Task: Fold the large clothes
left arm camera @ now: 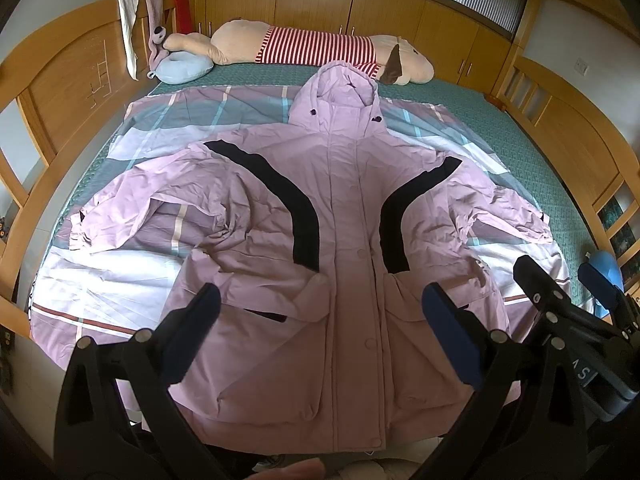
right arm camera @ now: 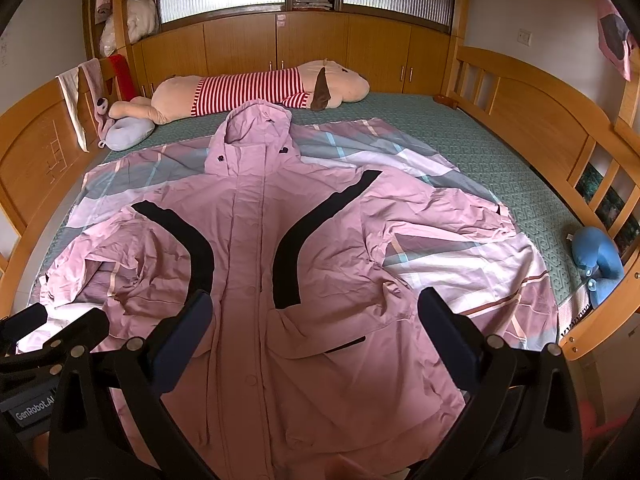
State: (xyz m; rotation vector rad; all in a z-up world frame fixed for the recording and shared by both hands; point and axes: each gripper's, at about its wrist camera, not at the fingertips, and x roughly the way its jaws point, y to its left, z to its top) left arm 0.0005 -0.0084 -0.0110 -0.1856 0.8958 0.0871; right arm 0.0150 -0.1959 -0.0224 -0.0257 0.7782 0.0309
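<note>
A large pink hooded jacket (left arm camera: 348,240) with two curved black stripes lies face up and spread out on the bed, hood toward the far side, both sleeves out to the sides; it also shows in the right wrist view (right arm camera: 280,280). My left gripper (left arm camera: 320,308) is open and empty, held above the jacket's lower front near the hem. My right gripper (right arm camera: 316,316) is open and empty, held above the jacket's lower right side. The right gripper also appears at the right edge of the left wrist view (left arm camera: 560,280), and the left gripper shows at the left edge of the right wrist view (right arm camera: 60,324).
The jacket rests on a plaid sheet (left arm camera: 120,276) over a green mattress (right arm camera: 500,160). A long plush toy in a red striped shirt (left arm camera: 316,46) lies at the far side. A lilac neck pillow (left arm camera: 184,66) and a blue one (right arm camera: 598,258) sit at the edges. Wooden bed rails (right arm camera: 532,96) surround the bed.
</note>
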